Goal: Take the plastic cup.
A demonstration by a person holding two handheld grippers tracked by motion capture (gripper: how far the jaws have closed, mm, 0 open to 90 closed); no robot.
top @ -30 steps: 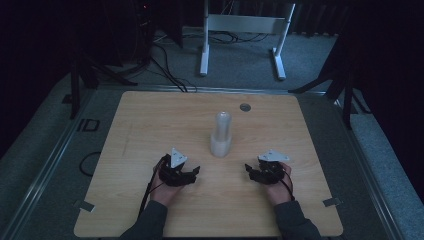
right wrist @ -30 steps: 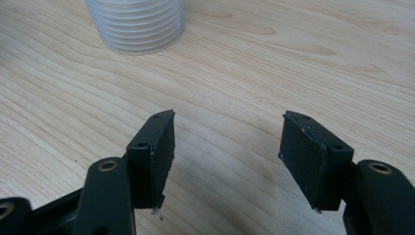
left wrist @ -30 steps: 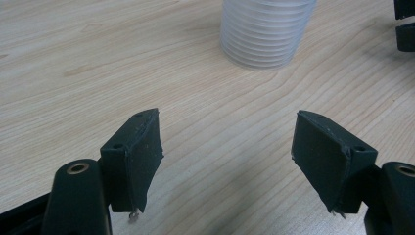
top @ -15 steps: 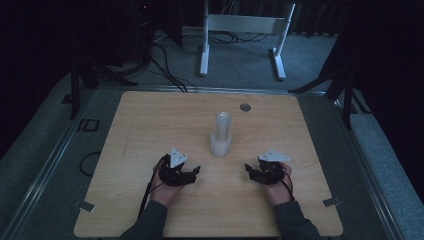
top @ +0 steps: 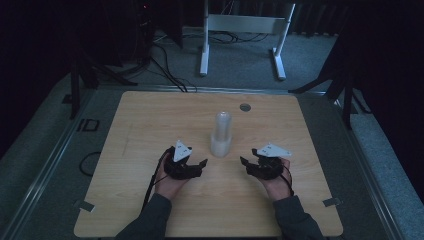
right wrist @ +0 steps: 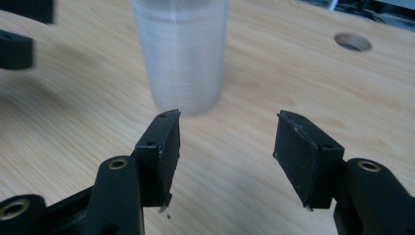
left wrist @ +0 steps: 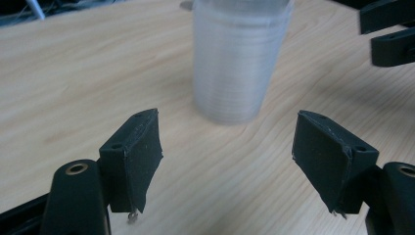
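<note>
A tall stack of clear plastic cups [top: 221,134] stands upside down on the wooden table [top: 150,125], near its middle. My left gripper [top: 192,157] is just left of the stack and my right gripper [top: 248,156] just right of it, both pointing inward at its base and apart from it. In the left gripper view the stack [left wrist: 235,58] rises beyond the open left gripper [left wrist: 227,142], whose jaws have just been opening a little. In the right gripper view the right gripper [right wrist: 225,142] stands open short of the stack [right wrist: 183,54]; its jaws have just been closing, with nothing between them.
A round hole [top: 245,107] sits in the table behind the stack. A white metal stand [top: 245,25] and cables [top: 165,65] lie on the floor beyond the far edge. Bare wood surrounds the stack on all sides.
My right gripper has lifted slightly off the table. The left hand and the cup stack have kept still.
</note>
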